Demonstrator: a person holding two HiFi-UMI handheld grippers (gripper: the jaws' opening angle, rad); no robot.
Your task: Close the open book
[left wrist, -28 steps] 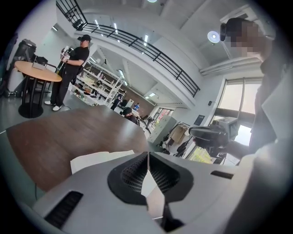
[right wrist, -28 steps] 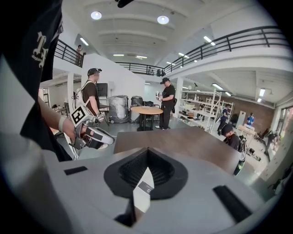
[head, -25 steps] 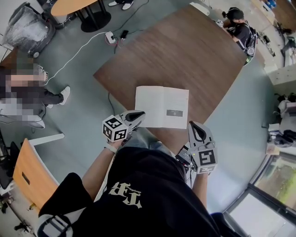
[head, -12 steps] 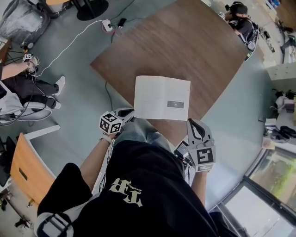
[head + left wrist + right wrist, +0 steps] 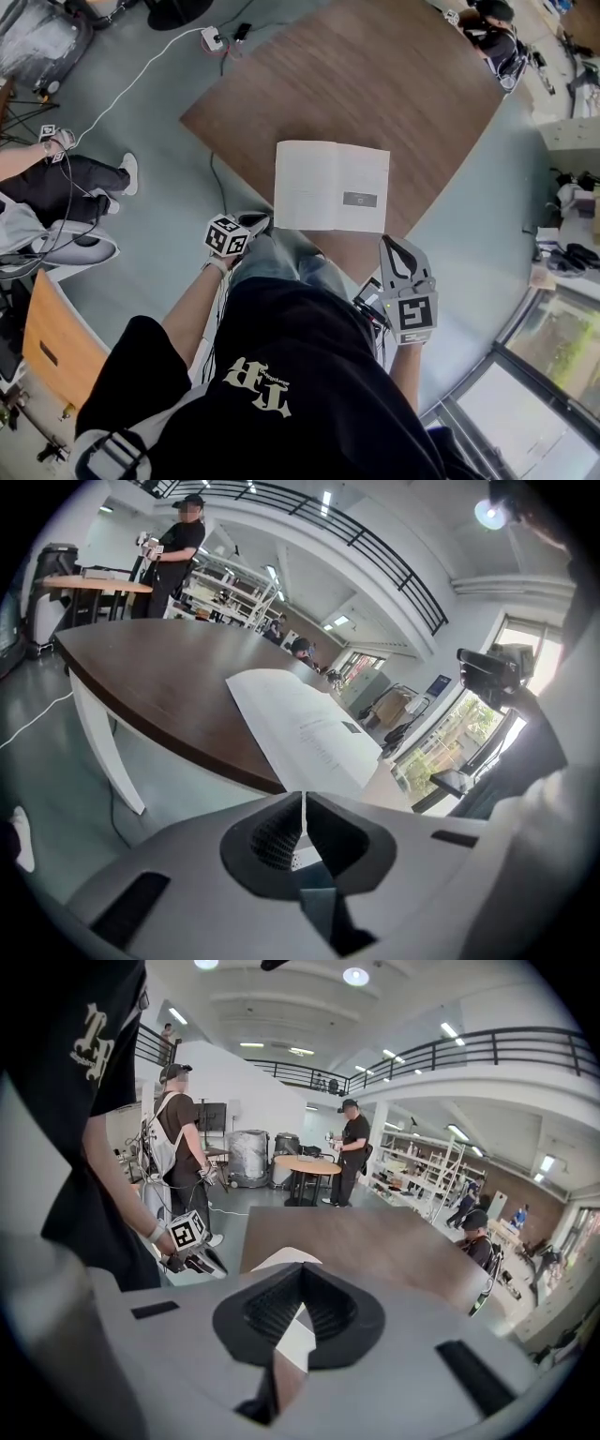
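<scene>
The open book (image 5: 330,186) lies flat with white pages up, near the front corner of the brown table (image 5: 356,84). My left gripper (image 5: 257,221) is shut and empty, hanging just off the table edge beside the book's near left corner. In the left gripper view the book (image 5: 300,726) stretches away past the closed gripper (image 5: 303,797). My right gripper (image 5: 397,247) is also shut and empty, a little short of the book's near right edge. The right gripper view shows a white page (image 5: 281,1258) beyond its gripper (image 5: 302,1269), with the left gripper (image 5: 202,1262) at left.
A person sits at the far table corner (image 5: 492,37); another sits on the floor side at left (image 5: 56,187). A power strip with a white cable (image 5: 211,39) lies on the floor. A wooden chair (image 5: 52,342) stands at lower left. Two people stand behind (image 5: 352,1152).
My left gripper has drawn back a little from the book's near left corner, toward my body. The right gripper has hardly moved. The book still lies open.
</scene>
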